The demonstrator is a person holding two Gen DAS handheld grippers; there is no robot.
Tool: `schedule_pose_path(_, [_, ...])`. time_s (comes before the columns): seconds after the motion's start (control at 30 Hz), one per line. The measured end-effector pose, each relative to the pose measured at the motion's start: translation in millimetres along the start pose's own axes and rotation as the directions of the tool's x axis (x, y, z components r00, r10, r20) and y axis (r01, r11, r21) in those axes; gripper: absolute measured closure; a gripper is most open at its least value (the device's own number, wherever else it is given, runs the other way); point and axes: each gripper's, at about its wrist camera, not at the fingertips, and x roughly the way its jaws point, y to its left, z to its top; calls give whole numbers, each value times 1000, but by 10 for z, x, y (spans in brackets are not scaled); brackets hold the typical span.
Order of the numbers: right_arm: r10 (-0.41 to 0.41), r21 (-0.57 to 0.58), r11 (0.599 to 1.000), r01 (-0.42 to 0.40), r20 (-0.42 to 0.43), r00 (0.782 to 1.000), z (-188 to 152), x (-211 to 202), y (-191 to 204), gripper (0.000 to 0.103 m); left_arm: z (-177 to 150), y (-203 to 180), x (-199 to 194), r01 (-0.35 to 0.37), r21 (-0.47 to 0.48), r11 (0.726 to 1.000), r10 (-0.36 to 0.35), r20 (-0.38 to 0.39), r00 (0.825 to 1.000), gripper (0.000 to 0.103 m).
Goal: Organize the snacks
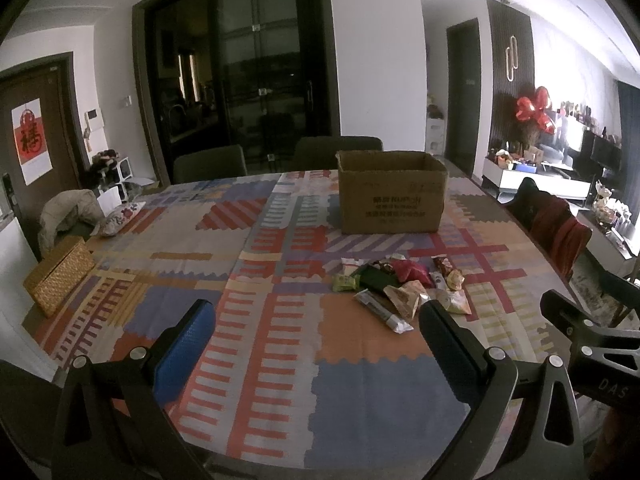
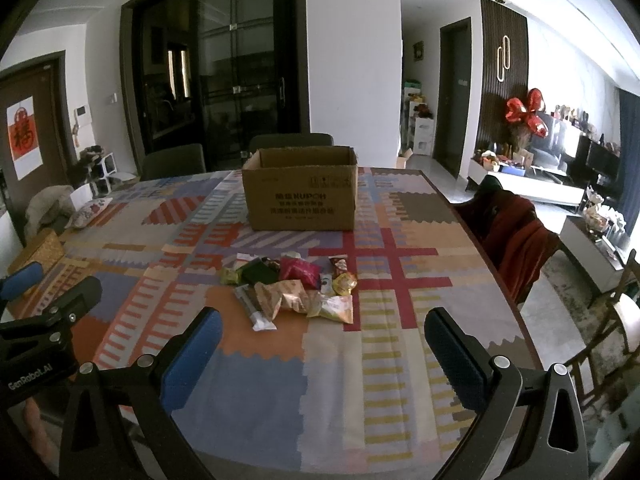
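Note:
A pile of several wrapped snacks lies on the patterned tablecloth; it also shows in the right wrist view. An open cardboard box stands behind the pile, also in the right wrist view. My left gripper is open and empty, above the near table, left of the pile. My right gripper is open and empty, in front of the pile. The right gripper's body shows at the left view's right edge.
A woven basket and a small cushion sit at the table's left side. Chairs stand behind the table and at its right with a red cloth. The table edge curves on the right.

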Motion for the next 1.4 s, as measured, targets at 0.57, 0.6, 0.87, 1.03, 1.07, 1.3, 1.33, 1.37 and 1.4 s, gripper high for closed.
schedule_pose_path(0.57, [88,1,996,-88,-83,993,37,477,-350,1,75,-484,326,-7,56,998,8,-31,999,11])
schedule_pose_path(0.6, [91,0,996,-91,-91,992,42,517,-358,1,93,-507,366,-1,67,998,3,-30,1000,11])
schedule_pose_path(0.87, [80,-12,996,-83,-147,986,107,1028,-353,11,226,-656,1037,162,202,966,-143,-104,984,15])
schedule_pose_path(1.03, [55,14,998,-54,-211,976,171,1376,-292,15,269,-743,1434,276,277,920,-237,-168,957,16])
schedule_pose_path(1.07, [48,25,999,-43,-222,974,169,1434,-285,15,265,-757,1496,295,291,910,-252,-177,951,16])
schedule_pose_path(1.3, [46,59,998,-30,-300,953,81,1753,-247,21,160,-943,1881,383,421,822,-297,-255,920,18])
schedule_pose_path(1.33, [48,57,998,-32,-305,951,78,1803,-242,21,139,-974,1936,396,435,809,-302,-270,914,18])
schedule_pose_path(1.37, [53,53,998,-39,-312,949,74,1862,-245,21,120,-1000,1989,407,445,798,-306,-283,909,18])
schedule_pose_path(1.4, [55,49,998,-42,-317,947,72,1907,-243,21,103,-1013,2041,417,452,789,-308,-297,904,18])
